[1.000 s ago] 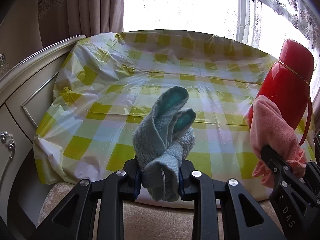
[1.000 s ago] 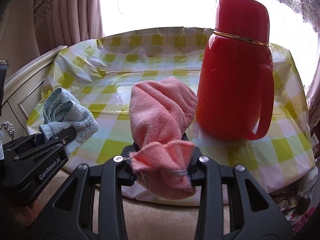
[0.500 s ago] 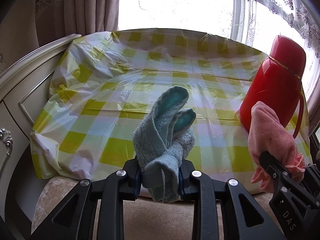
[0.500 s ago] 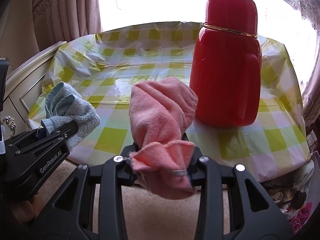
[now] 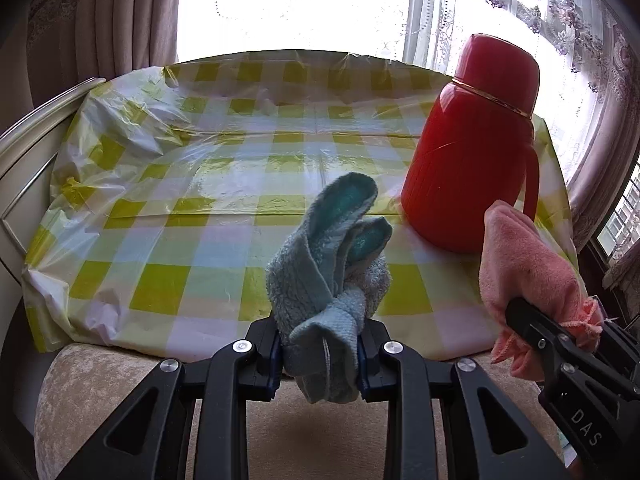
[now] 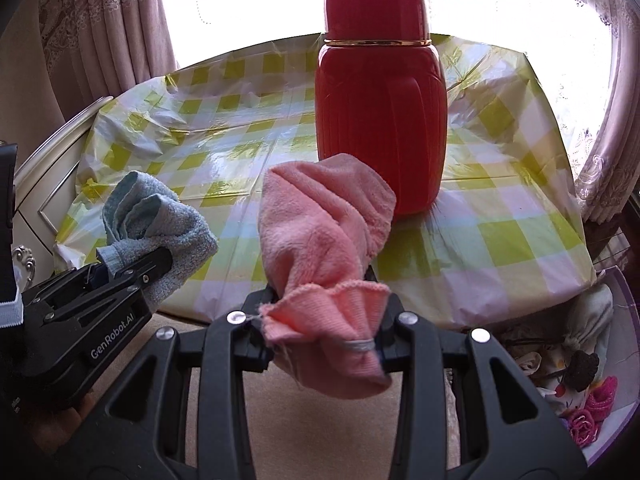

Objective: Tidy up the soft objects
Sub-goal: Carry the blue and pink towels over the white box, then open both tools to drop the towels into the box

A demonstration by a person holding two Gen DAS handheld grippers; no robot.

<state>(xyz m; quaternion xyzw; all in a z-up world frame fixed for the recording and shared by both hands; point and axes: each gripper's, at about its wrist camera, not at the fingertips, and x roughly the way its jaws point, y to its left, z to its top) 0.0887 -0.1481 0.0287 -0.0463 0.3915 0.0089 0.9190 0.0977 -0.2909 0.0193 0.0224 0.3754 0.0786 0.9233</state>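
We are holding a cloth in each gripper, both raised near the front edge of the table (image 5: pixel 168 216), which is wearing a yellow-and-white checked plastic cover.

Our left gripper (image 5: pixel 320 354) is pinching a light blue terry cloth (image 5: pixel 320 272) between its fingers (image 5: pixel 264 354). The cloth is bunching upward from the grip, its folds showing a teal inner side, while a short tail is hanging below the fingers. In the right wrist view the same blue cloth (image 6: pixel 160 224) is showing at the left, clamped in the left gripper (image 6: pixel 132 270).

Our right gripper (image 6: pixel 322 334) is pinching a pink cloth (image 6: pixel 320 232) between its fingers (image 6: pixel 256 346). That cloth is standing up in a soft roll above the grip, with a hemmed edge spilling out over the fingers. In the left wrist view the pink cloth (image 5: pixel 524 268) is sitting at the right, held by the right gripper (image 5: pixel 540 332).

A red thermos (image 6: pixel 380 92) with a gold band below its cap is standing upright on the table behind the pink cloth; from the left wrist view the thermos (image 5: pixel 472 148) is showing its side handle. We cannot tell whether the pink cloth is touching it.

Beige carpet (image 5: pixel 100 380) is lying below the table's edge. At the lower right, a bin (image 6: pixel 616 400) is holding mixed fabric items, some patterned, some bright pink.
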